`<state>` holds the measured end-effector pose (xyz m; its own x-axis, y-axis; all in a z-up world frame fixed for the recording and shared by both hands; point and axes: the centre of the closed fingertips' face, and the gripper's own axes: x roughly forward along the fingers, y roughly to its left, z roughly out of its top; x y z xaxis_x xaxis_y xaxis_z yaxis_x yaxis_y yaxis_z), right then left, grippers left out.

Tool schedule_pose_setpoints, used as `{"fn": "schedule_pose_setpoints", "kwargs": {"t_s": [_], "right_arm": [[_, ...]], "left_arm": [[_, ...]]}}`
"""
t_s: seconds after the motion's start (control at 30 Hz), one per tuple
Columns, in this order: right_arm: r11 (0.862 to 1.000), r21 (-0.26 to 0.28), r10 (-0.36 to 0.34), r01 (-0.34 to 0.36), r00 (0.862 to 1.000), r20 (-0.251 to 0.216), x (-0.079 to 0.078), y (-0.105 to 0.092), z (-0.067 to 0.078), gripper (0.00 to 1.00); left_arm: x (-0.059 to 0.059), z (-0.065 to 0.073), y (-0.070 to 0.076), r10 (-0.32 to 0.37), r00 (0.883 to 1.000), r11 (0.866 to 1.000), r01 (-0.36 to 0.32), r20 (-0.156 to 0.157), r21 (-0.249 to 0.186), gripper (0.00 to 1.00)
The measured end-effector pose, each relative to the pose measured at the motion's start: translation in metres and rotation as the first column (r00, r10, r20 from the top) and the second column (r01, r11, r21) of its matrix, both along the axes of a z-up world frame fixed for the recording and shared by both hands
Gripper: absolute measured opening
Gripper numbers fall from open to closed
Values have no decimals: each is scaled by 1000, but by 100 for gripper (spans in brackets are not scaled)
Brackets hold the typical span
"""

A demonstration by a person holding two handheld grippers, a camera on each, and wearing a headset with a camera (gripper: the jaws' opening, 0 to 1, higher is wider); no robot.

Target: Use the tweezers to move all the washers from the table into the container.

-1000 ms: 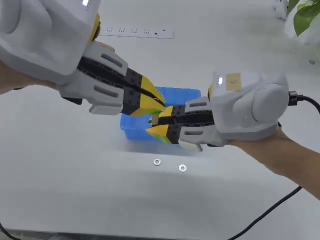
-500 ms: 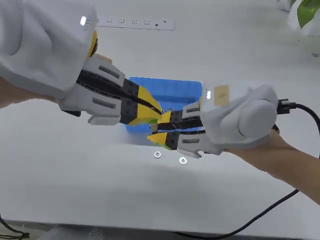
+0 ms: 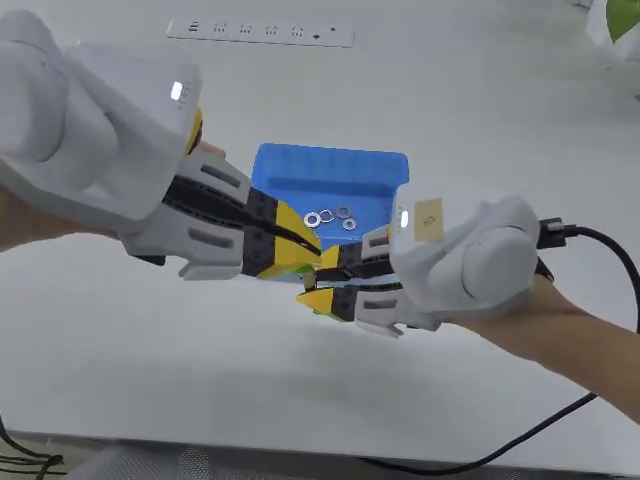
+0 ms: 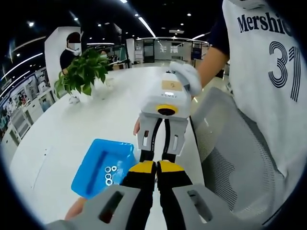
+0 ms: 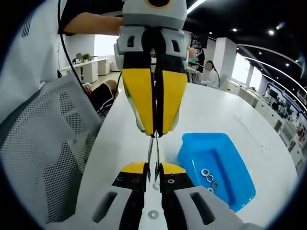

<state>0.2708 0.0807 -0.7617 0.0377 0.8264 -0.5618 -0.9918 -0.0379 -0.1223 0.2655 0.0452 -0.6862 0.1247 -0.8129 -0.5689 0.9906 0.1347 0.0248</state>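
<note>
At the near edge of the blue container [image 3: 290,168], the left hand-held gripper [image 3: 312,258] is clamped on the tweezers [image 5: 153,154]. Their prongs run down between the jaws of the right hand-held gripper [image 3: 312,288], which seem pressed onto them. Several washers [image 3: 328,217] lie inside the container, and one washer [image 5: 153,214] lies on the counter [image 3: 150,350] outside it.

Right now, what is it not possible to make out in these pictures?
- The table below the right gripper: covered in the head view, so what is left there cannot be counted; the right gripper view shows one washer.
- The tweezers: tips lie between the right gripper's jaws; whether they pinch anything is unclear.
- The washers in the blue container: small, overlapping; no sure count.
</note>
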Motion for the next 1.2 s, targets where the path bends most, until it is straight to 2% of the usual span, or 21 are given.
{"fn": "schedule_pose_setpoints", "kwargs": {"t_s": [0.07, 0.67, 0.93, 1.2], "right_arm": [[1000, -11, 7, -7, 1000, -1, 0, 0, -4, 11], [999, -39, -6, 5, 1000, -4, 8, 1, -19, 11], [999, -40, -15, 15, 1000, -12, 11, 1, -22, 11], [999, -37, -22, 21, 999, -26, 11, 2, -22, 11]], "left_arm": [[0, -4, 2, 11, 1000, 1000, -11, -12, -2, 5], [11, -20, 4, 55, 997, 998, -56, -52, -13, 5], [14, -22, 3, 59, 997, 998, -60, -50, -9, 5], [15, -22, 3, 73, 995, 997, -74, -69, -19, 5]]}}
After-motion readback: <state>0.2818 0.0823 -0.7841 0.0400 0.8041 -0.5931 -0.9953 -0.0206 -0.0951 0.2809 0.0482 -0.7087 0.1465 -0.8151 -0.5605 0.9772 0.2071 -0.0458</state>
